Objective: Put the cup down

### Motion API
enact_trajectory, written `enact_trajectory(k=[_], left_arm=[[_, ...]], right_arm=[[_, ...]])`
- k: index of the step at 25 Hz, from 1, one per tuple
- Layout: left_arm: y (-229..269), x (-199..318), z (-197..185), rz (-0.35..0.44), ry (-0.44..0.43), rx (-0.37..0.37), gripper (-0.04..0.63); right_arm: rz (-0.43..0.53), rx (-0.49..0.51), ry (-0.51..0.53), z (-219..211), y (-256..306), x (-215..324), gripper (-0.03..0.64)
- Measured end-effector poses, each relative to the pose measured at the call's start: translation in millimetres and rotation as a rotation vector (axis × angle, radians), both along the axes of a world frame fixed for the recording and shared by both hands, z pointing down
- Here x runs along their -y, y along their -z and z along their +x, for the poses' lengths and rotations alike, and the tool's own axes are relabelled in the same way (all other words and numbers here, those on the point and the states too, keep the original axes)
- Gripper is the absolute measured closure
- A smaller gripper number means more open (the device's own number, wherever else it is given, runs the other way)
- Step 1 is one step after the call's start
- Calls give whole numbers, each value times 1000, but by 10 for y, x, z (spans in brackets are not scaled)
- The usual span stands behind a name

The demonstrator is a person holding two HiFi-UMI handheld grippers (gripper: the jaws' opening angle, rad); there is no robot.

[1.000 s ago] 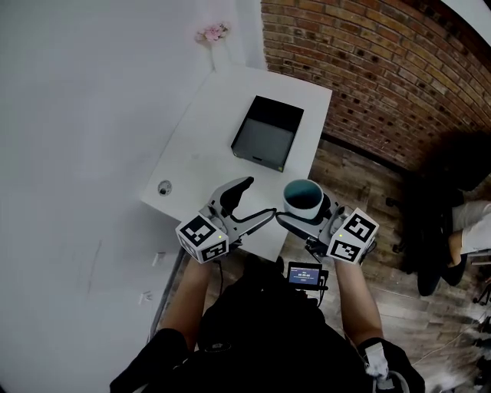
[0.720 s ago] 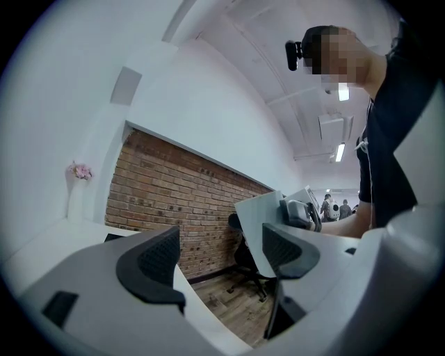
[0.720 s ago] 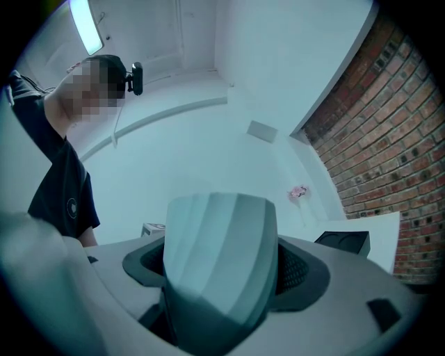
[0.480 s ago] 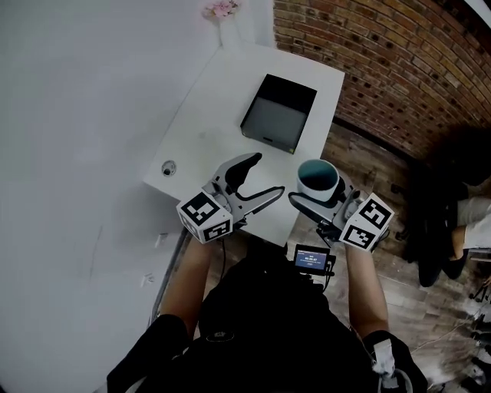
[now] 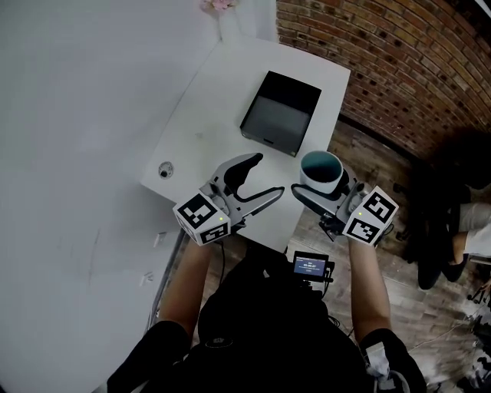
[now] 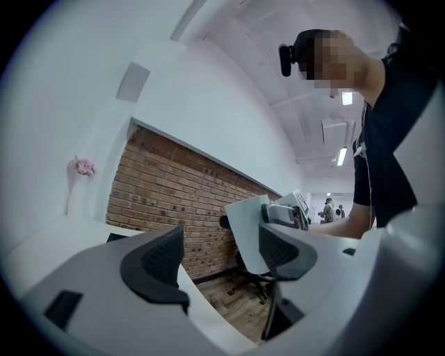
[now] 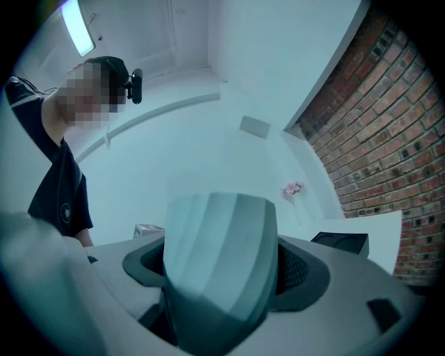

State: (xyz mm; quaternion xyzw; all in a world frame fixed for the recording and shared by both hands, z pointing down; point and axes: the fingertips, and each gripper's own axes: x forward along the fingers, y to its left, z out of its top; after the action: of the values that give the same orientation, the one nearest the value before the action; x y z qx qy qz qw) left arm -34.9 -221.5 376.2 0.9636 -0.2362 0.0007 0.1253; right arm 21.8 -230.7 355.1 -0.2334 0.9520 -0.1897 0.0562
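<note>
A white cup point(image 5: 321, 166) with a teal inside hangs upright at the white table's point(image 5: 222, 115) right front edge. My right gripper point(image 5: 319, 189) is shut on its sides. In the right gripper view the cup point(image 7: 219, 250) fills the gap between the dark pads point(image 7: 295, 268) of the right gripper point(image 7: 222, 274). My left gripper point(image 5: 261, 179) hovers over the table's front edge, left of the cup. Its jaws are closing with nothing between them. In the left gripper view, the left gripper point(image 6: 219, 259) is empty, and the cup point(image 6: 247, 233) shows beyond it.
A black tray point(image 5: 280, 113) lies on the table's far half. A small round fitting point(image 5: 165, 170) sits near the left edge and pink flowers point(image 5: 219, 6) at the far corner. To the right are a brick wall point(image 5: 399, 61), wood floor and an office chair point(image 5: 449, 199).
Both grippers have moved a little forward toward the tray, the cup going along in the right one. The left jaws stand slightly narrower.
</note>
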Motion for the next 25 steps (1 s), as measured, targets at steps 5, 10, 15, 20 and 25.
enact_trajectory(k=[5,10,15,20,25], left_arm=[[-59,174,52,-18,-6,-10,269],[-95,285,84,-19,-10,-9,294],[-82,420,98,-3,-23,-8,346],[-137,516,86,-1,-27,-5,403],[-172,567,90,5,-46,-21,514]], right_arm=[[12,-25,-9,59,-74,310,212],[20,-29,-1,72,-114,560,212],[37,-28,-5,54,-132,876,212],[36,-22,-17,44,-200,1183,213],[17,-11,-35,47,-346,1471,213]])
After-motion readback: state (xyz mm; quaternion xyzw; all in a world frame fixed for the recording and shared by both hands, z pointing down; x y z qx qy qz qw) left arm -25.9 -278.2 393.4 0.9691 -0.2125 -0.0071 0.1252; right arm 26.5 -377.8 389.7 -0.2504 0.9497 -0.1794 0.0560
